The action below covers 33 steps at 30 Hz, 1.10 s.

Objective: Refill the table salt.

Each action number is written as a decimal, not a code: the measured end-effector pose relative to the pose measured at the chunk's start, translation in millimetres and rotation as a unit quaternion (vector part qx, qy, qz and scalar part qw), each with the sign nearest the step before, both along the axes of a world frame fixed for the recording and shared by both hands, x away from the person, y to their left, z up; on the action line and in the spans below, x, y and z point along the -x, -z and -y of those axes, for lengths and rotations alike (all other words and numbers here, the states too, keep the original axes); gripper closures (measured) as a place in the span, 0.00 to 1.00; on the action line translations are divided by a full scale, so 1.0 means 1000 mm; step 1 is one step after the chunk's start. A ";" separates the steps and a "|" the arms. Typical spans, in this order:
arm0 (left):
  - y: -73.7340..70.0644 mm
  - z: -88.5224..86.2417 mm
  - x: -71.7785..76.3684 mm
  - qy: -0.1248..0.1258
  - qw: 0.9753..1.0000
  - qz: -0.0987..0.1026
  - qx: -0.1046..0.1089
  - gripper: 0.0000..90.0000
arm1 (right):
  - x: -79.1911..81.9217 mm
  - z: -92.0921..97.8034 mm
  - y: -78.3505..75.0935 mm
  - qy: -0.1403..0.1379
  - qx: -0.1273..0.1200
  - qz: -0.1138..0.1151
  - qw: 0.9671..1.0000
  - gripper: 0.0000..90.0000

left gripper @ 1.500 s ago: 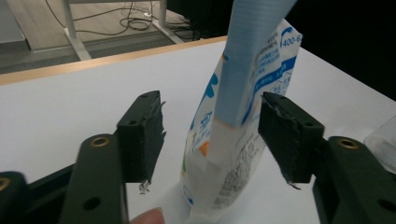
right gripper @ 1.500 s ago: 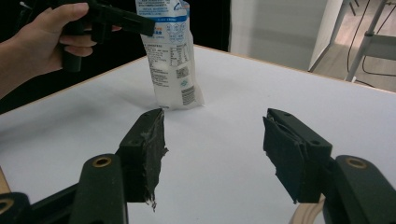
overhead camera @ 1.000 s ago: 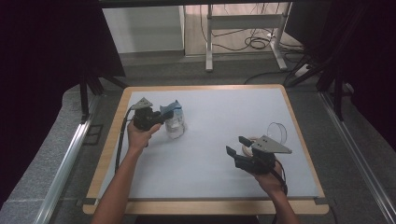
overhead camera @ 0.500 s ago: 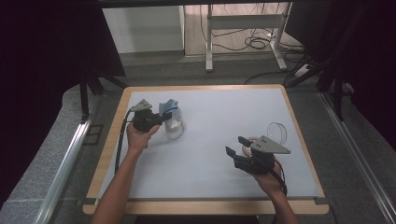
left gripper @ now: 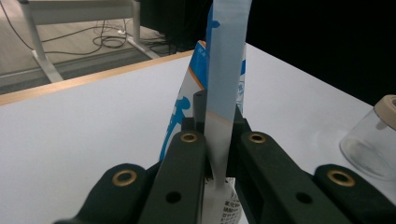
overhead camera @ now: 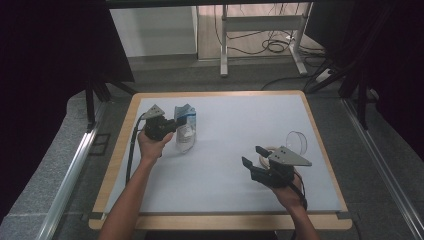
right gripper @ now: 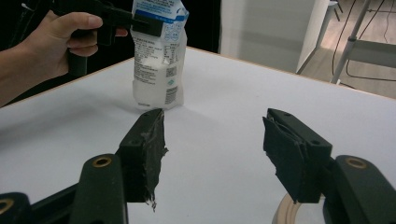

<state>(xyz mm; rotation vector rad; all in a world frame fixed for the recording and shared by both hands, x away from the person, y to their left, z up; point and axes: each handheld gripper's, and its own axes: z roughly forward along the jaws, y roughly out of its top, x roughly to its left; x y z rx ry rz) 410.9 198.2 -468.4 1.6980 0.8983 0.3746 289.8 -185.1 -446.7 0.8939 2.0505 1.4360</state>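
A clear plastic bag [overhead camera: 186, 132] of white grains, with a blue and white printed top, stands on the white table mat [overhead camera: 225, 170] at the left. My left gripper [overhead camera: 175, 124] is shut on the bag's folded top flap [left gripper: 226, 60], and the flap runs up between the jaws. From the right gripper view the bag [right gripper: 156, 60] stands upright with the left gripper [right gripper: 140, 21] pinching its top. My right gripper [overhead camera: 252, 156] hovers low at the front right, open and empty [right gripper: 215, 126], pointing toward the bag.
A clear glass jar [overhead camera: 296, 140] sits near the mat's right edge, behind the right gripper, also seen from the left gripper as the jar [left gripper: 371, 147] with a tan piece at its top. A wooden ring [overhead camera: 265, 150] lies beside the right gripper's jaws.
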 end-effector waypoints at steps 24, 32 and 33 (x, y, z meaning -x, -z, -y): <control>-0.039 0.035 0.045 0.094 0.995 0.003 0.041 1.00 | 0.017 -0.005 0.007 0.013 -0.005 -0.013 1.000 0.39; -0.042 0.058 0.057 0.122 0.992 0.001 0.037 1.00 | 0.026 -0.009 0.009 0.016 0.000 -0.008 1.000 0.38; -0.041 0.060 0.058 0.123 0.992 0.001 0.035 1.00 | 0.027 -0.010 0.009 0.016 0.002 -0.008 1.000 0.38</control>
